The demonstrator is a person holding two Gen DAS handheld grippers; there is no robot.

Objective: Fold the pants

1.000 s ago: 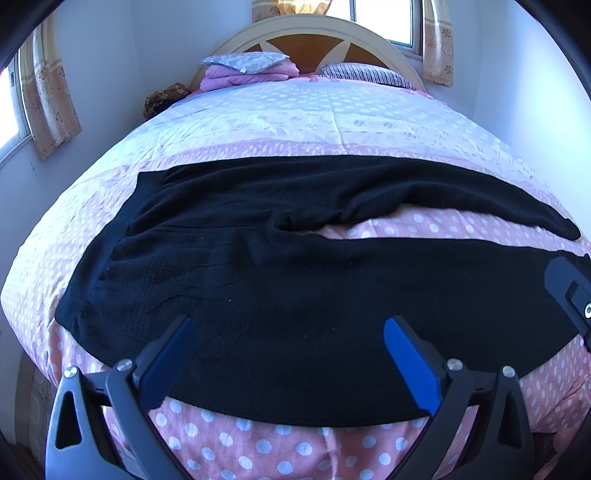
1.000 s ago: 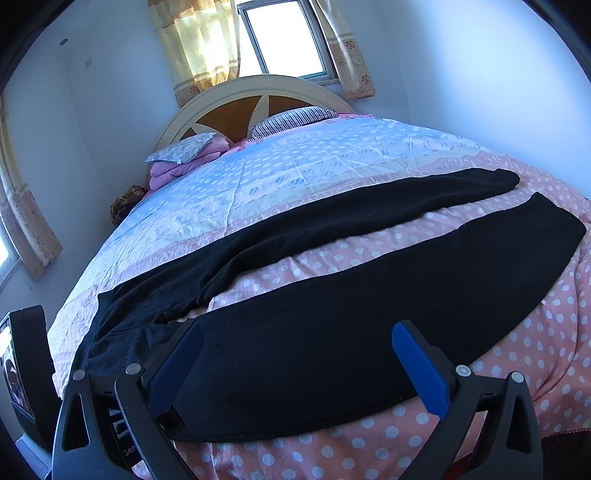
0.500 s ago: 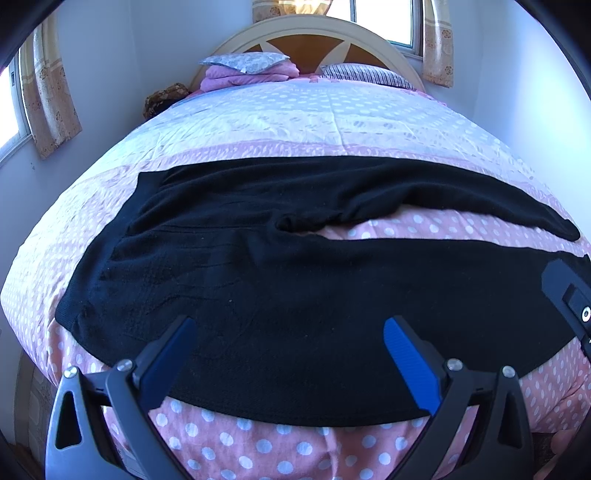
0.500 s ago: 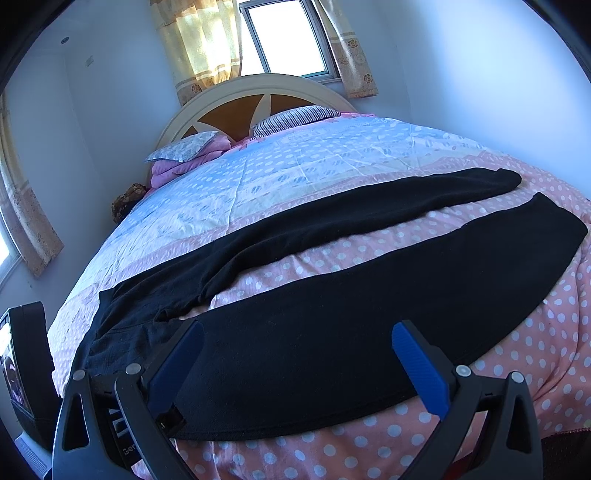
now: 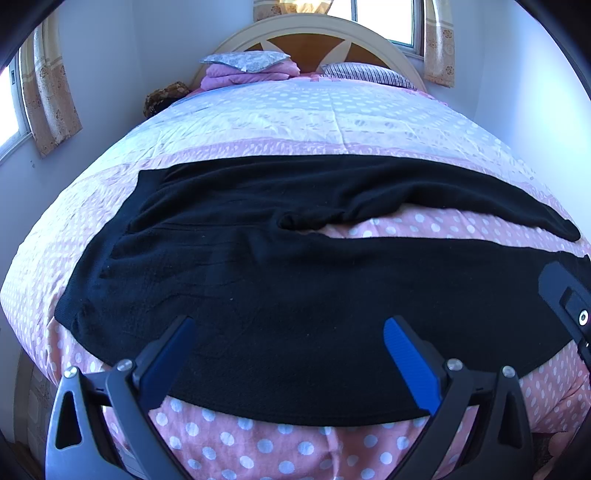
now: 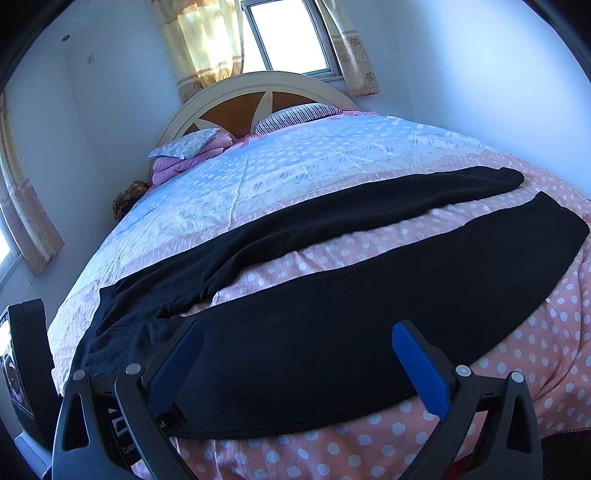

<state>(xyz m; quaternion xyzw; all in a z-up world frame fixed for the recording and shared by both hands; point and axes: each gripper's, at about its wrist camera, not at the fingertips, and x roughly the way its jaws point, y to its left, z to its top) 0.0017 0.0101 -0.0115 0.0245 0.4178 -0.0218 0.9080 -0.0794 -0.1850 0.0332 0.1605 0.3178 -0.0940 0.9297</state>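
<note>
Both the left gripper (image 5: pixel 288 334) and the right gripper (image 6: pixel 297 341) gape wide, holding nothing, each poised above the near leg of the black pants (image 5: pixel 295 295). The pants lie flat across the bed (image 5: pixel 332 122), legs spread apart, waist to the left. Beyond them sit pillows (image 5: pixel 245 61) at the headboard (image 5: pixel 314 27).

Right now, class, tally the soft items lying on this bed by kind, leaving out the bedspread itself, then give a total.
Black pants: 1
Pillows: 2, grey patterned pillow and striped pillow
Folded pink blanket: 1
Total: 4
</note>
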